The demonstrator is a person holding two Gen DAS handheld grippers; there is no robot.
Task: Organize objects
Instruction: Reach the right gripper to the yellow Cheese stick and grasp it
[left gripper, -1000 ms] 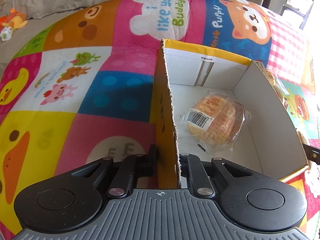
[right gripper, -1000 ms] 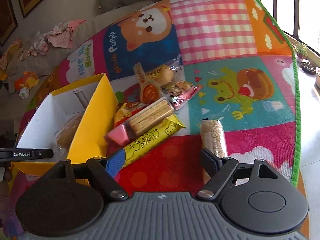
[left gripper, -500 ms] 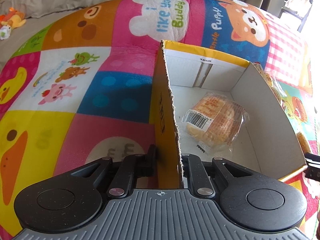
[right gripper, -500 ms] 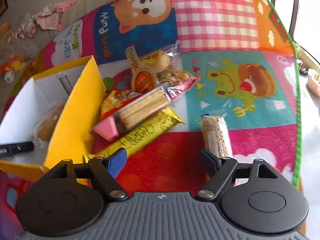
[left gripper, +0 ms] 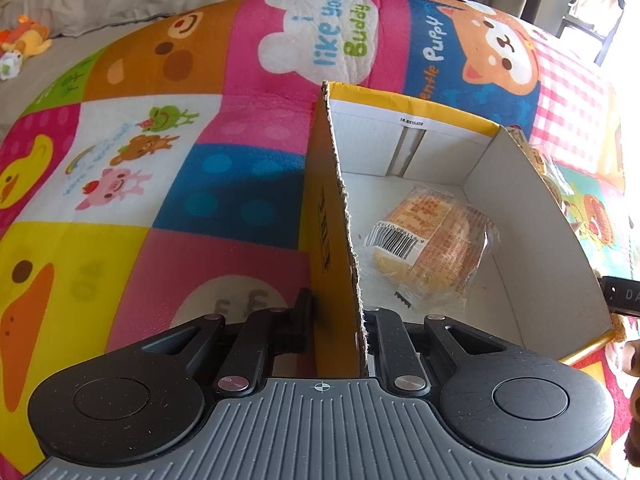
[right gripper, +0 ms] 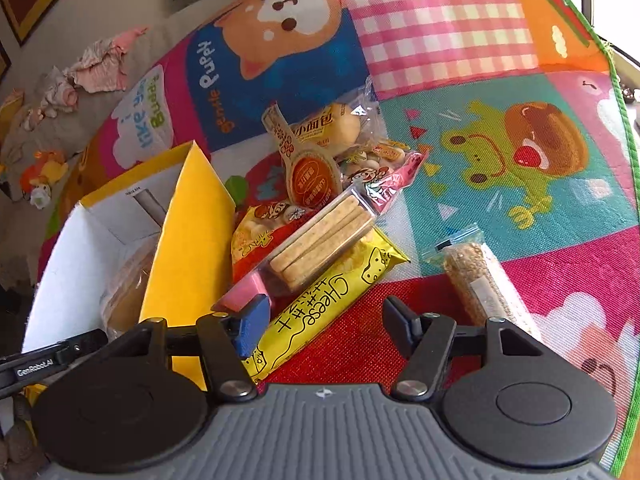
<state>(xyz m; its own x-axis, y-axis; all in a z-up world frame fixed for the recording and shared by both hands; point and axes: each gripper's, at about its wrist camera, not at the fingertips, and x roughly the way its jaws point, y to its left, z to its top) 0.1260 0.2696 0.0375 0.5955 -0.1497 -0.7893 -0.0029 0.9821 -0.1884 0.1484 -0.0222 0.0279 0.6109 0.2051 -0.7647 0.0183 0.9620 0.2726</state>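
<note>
Holding: my left gripper (left gripper: 334, 322) pinches the near side wall of the yellow cardboard box (left gripper: 532, 216), one finger outside, one inside, and the fingers are almost together on the cardboard.
Inside the box: one wrapped bun (left gripper: 430, 250) lies on the white floor, in the middle right of the left view.
Right claw: my right gripper (right gripper: 322, 322) is wide open and has nothing in it; it hangs low over the red part of the play mat (right gripper: 460, 28).
What changed: compared with one second ago, the right view is closer to the snacks and lower. The yellow cheese stick packet (right gripper: 326, 306) now reaches down between my two open fingers, its near end beside the blue pad (right gripper: 251, 326). The box and the bun look the same as before in the left view.
Snack pile: the biscuit pack (right gripper: 320, 242) lies on top of the cheese packet, with more bags behind it, in the centre of the frame just right of the box.
Apart: the sesame bar (right gripper: 486, 286) lies alone on the lower right.
Meaning: I judge that the approach is nearly finished and the cheese packet is the next thing to grasp; most snacks are not yet in the box.
</note>
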